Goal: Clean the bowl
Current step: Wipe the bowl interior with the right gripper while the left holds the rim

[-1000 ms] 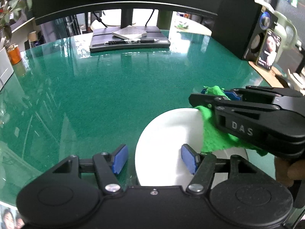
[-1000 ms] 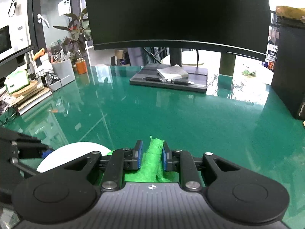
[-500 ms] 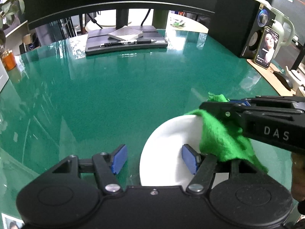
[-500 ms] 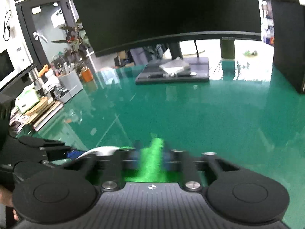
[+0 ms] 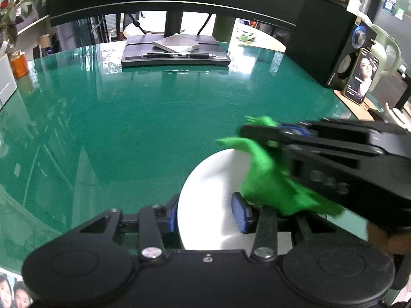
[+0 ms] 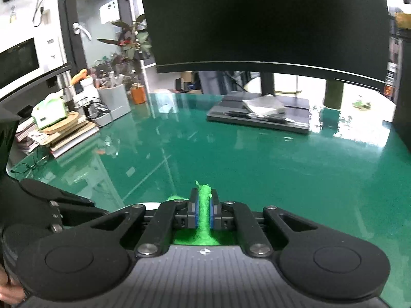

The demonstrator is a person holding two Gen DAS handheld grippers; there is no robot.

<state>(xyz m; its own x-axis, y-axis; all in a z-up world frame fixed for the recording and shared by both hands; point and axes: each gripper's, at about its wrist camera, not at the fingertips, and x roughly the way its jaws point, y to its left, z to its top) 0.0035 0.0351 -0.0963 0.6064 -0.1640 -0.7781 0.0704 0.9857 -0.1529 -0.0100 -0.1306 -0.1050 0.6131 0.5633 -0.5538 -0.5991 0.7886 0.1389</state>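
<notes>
The white bowl (image 5: 210, 205) sits on the green tabletop (image 5: 143, 128) at the near edge of the left wrist view, close under the camera. Its left rim runs between the two blue pads of the left gripper (image 5: 205, 214): one pad stands just outside the rim, the other inside the bowl. The jaws are closing, and whether the pads already press on the rim cannot be told.

A bright green cloth (image 5: 272, 187) hangs into the right part of the bowl, draped over the inner pad. It is pinched in the right gripper (image 6: 204, 209), whose jaws are pressed tight together on a narrow fold, with a tuft poking out past the tips. In the left wrist view the right gripper reaches in from the right, lying almost level above the bowl, somewhat blurred, with part of a hand (image 5: 385, 238) behind it.

Farther back on the tabletop lies a dark tablet case (image 5: 174, 54) with a notebook and pen on it, beneath a large monitor (image 6: 262, 18).
</notes>
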